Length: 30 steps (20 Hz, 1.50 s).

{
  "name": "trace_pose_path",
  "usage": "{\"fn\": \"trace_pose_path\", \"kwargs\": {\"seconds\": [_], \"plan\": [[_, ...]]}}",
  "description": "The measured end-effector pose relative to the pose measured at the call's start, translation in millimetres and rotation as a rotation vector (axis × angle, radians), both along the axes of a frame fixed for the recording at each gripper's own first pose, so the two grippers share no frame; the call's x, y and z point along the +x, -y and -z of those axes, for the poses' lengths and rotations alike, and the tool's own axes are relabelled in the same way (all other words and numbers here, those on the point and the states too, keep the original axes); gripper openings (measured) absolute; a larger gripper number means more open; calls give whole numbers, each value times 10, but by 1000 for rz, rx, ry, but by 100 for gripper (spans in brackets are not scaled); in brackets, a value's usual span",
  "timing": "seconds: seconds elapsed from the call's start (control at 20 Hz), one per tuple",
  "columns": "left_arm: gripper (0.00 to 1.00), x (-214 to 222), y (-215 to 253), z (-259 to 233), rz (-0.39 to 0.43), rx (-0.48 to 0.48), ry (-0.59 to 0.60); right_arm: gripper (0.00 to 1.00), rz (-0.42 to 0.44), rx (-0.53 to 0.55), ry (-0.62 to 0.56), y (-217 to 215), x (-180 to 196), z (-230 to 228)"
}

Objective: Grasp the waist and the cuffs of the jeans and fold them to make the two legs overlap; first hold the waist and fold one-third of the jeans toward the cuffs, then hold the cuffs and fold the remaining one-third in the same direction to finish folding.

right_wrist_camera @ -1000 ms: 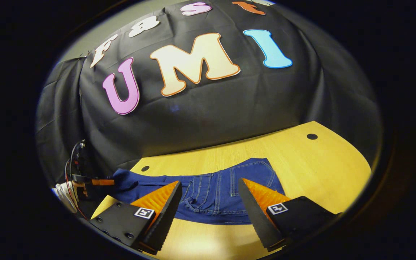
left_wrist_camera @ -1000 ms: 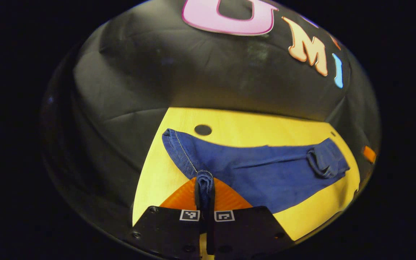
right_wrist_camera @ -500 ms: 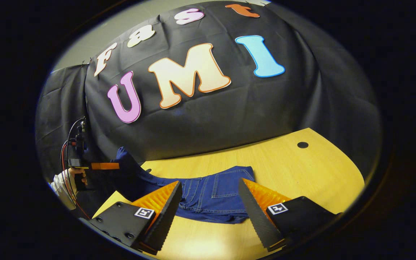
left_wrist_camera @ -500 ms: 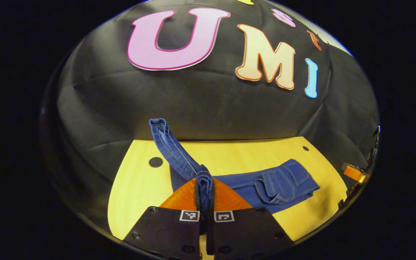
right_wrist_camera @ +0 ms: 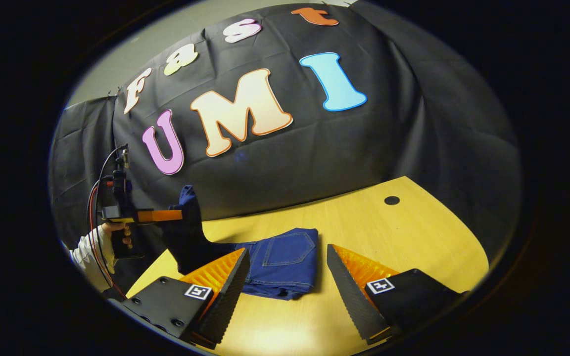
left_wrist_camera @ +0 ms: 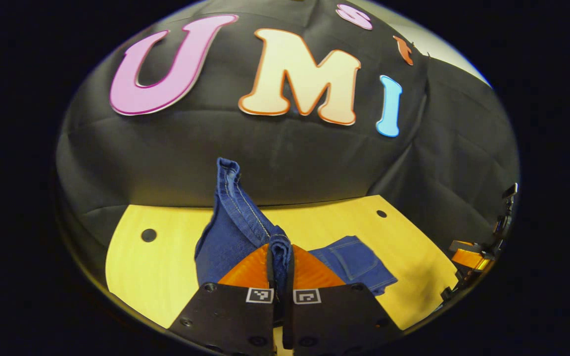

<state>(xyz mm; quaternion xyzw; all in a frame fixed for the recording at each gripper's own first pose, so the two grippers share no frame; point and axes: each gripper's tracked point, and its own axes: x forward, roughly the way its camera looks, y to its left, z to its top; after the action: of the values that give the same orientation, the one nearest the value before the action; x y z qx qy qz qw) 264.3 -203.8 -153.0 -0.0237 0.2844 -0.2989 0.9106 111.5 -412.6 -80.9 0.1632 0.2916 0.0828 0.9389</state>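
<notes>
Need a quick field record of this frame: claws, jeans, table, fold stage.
left claw: shut on the cuffs, cloth pinched between both fingers
right claw: open, nothing between the fingers, above the table
cuffs: lifted off the table, standing up from the left claw
jeans: waist part lies folded flat on the table, back pocket up
table: yellow wood, round dark holes near the far edge
hand: holds the left claw's handle
fold stage: waist third already folded; cuff third raised, not yet laid down
</notes>
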Motion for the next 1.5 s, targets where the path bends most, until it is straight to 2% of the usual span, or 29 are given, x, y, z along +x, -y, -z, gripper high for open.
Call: {"fn": "trace_pose_path", "kwargs": {"seconds": [0.3,0.5,0.7,0.75,0.8,1.0,1.2,1.5], "plan": [[0,-115,748,371,52,17,-33,97,23,-13,-12,405,-117,46],[0,-254,965,853,29,52,-83,97,21,-21,-28,567,-175,111],[0,-380,1105,1155,23,131,-58,98,-4,-23,-17,603,-182,148],[5,-425,1168,1134,30,117,-37,98,-14,-29,0,598,-171,129],[18,-511,1239,1078,30,92,-10,98,-24,-40,18,602,-147,119],[98,-678,1212,475,-37,44,172,97,-44,-82,123,526,-49,-93],[95,-959,830,-167,-142,36,324,97,-27,-142,290,318,-48,-574],[95,-1584,16,-741,-237,15,414,97,13,-188,457,-55,-362,-1254]]}}
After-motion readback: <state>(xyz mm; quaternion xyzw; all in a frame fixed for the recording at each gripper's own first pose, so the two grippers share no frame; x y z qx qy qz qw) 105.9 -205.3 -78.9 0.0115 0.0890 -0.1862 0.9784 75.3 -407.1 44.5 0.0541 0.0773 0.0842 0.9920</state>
